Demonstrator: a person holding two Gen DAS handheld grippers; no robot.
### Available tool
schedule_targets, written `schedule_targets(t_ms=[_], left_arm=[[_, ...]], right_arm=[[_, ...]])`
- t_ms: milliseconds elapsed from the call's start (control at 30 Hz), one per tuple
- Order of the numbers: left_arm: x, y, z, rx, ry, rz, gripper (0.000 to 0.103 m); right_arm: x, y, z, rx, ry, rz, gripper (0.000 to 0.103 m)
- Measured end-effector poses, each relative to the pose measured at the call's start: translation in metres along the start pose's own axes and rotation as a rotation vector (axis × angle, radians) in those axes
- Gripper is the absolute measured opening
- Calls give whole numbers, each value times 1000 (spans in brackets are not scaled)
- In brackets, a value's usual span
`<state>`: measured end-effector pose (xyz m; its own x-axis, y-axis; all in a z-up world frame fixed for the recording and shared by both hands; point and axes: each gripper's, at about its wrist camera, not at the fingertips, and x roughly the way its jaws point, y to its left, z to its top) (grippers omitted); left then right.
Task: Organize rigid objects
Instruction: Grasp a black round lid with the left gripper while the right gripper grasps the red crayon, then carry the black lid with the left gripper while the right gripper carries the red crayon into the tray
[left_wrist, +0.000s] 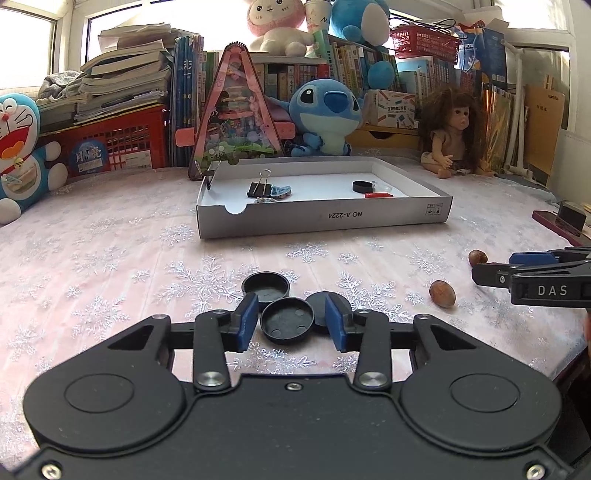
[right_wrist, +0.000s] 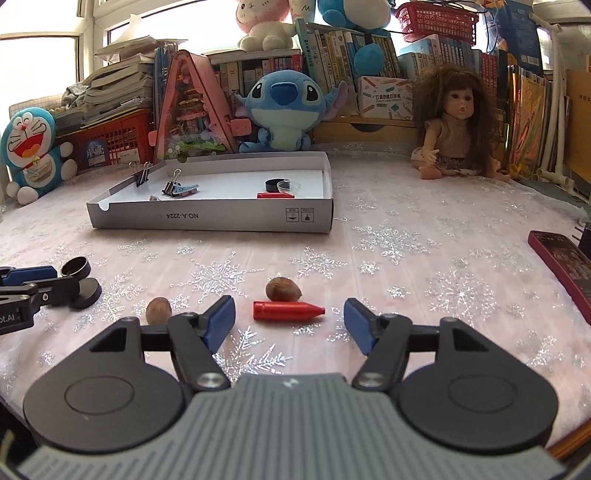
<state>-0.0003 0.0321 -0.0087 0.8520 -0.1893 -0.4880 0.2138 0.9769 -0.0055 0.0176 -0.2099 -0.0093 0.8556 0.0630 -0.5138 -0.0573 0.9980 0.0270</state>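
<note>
My left gripper (left_wrist: 289, 321) is open over the snowflake cloth, its blue pads either side of a black round cap (left_wrist: 287, 325). Two more black caps (left_wrist: 266, 286) lie just beyond it. My right gripper (right_wrist: 289, 322) is open with a red bullet-shaped piece (right_wrist: 288, 311) lying between its fingertips. Two brown nuts (right_wrist: 282, 288) lie near it, one at the left (right_wrist: 158, 311). A white shallow box (left_wrist: 325, 218) farther back holds binder clips (left_wrist: 259, 187), a black cap (left_wrist: 362, 186) and a red piece (left_wrist: 378, 195). The box also shows in the right wrist view (right_wrist: 210, 218).
Plush toys (left_wrist: 325, 114), a doll (right_wrist: 456, 122), a red crate (left_wrist: 110, 146), a pink triangular case (left_wrist: 236, 114) and shelves of books line the back. A dark red flat object (right_wrist: 561, 266) lies at the right edge of the table.
</note>
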Motion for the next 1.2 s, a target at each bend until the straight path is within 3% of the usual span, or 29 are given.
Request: schedule_targets(t_ms=[167,333,400,433,533,633,900,1200], left_arm=[[0,-2,-3,15,-2,-7,42],[4,8,-1,-55,4,11,42],[4,11,-1,-70,11,-6,36],[4,12,-1,-81,13,-19,30],[4,11,1,-90,16,-11,29],[4,8,2,-93,11,-4,29],[-3,7,18,-99,-21,21,29],[14,13,63,-94,-20,65,30]], right_arm=[[7,0,0,-2,12,-29,79],[9,-1,0,3,8,-26,79],[8,-1,0,3,9,-17,79],[8,-1,0,2,10,-7,75],[5,3,0,-8,7,26,57],[3,7,0,-26,4,45,49],[-5,7,7,-42,-23,44,49],[-1,3,38,-51,-66,49,49]])
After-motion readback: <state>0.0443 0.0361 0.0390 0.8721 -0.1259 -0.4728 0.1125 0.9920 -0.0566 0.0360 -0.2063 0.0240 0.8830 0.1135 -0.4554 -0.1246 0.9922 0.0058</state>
